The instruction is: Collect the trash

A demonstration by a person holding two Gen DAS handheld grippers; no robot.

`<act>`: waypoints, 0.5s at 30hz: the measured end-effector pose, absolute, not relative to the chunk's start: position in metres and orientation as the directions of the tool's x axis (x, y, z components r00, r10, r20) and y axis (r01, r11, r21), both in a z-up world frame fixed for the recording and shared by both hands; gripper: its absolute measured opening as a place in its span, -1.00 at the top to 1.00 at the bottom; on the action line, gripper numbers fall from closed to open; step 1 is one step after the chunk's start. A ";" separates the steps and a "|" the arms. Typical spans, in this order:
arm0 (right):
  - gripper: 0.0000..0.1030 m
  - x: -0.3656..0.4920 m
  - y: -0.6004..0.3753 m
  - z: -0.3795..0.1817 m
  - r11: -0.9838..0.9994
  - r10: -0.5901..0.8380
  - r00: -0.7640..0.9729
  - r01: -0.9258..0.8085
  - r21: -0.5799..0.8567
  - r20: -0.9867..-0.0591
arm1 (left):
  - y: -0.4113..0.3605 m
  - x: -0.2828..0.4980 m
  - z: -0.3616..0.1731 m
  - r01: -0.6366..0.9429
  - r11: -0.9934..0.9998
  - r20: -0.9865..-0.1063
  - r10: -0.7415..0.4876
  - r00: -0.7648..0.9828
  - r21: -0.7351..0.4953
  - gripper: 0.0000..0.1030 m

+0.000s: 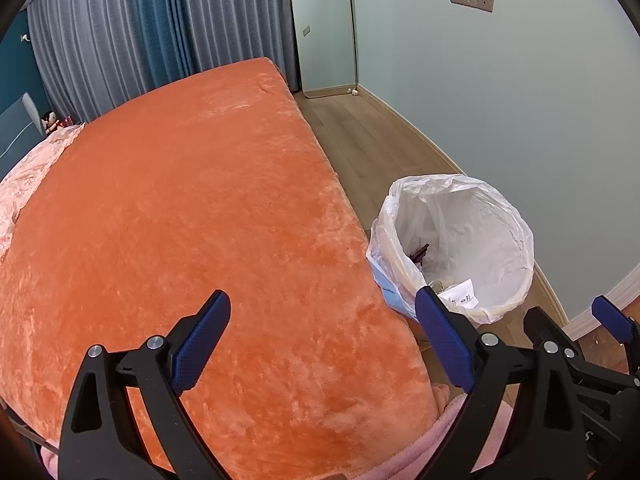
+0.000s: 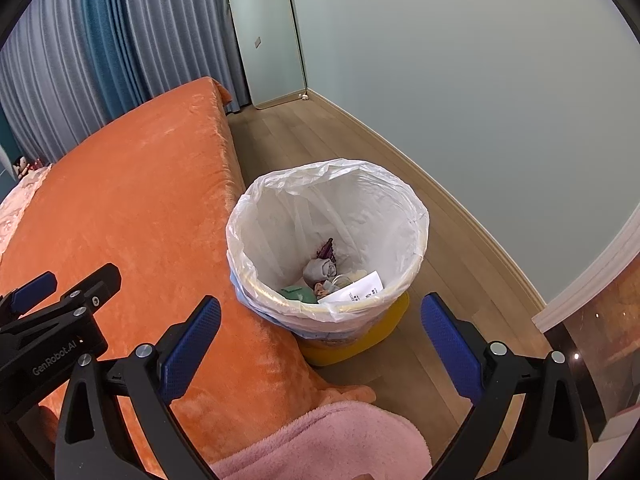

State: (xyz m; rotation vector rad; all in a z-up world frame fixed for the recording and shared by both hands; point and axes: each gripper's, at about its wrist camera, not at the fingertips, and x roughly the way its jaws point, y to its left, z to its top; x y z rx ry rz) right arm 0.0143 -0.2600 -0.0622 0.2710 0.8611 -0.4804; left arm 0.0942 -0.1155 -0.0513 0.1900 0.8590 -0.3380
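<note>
A yellow trash bin (image 2: 352,344) with a white plastic liner (image 2: 280,216) stands on the wood floor beside the orange bed (image 2: 132,216). Inside lie crumpled paper (image 2: 320,270), a white printed slip (image 2: 358,288), a purple wrapper (image 2: 326,249) and other scraps. My right gripper (image 2: 320,344) is open and empty, just in front of the bin. My left gripper (image 1: 322,340) is open and empty over the bed's corner (image 1: 240,240); the bin (image 1: 460,240) is to its right. The left gripper also shows in the right wrist view (image 2: 60,292), the right one in the left wrist view (image 1: 580,332).
A pink fluffy blanket (image 2: 332,440) lies at the bed's near corner. A pale pink cover (image 1: 28,176) and a small doll (image 1: 50,120) are at the bed's far left. Curtains (image 1: 140,28) and a leaning mirror (image 1: 324,28) stand behind; a pale wall (image 2: 480,100) runs along the right.
</note>
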 end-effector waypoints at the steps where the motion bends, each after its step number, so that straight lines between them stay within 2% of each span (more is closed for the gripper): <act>1: -0.87 0.014 -0.260 -0.062 0.860 -0.295 0.554 0.508 0.036 -0.778 | -0.116 0.094 -0.051 0.366 0.930 -0.768 -0.213 0.604 0.030 -0.73; 15: -0.87 0.011 -0.260 -0.062 0.860 -0.306 0.547 0.510 0.021 -0.779 | -0.119 0.097 -0.058 0.359 0.933 -0.782 -0.201 0.590 0.031 -0.73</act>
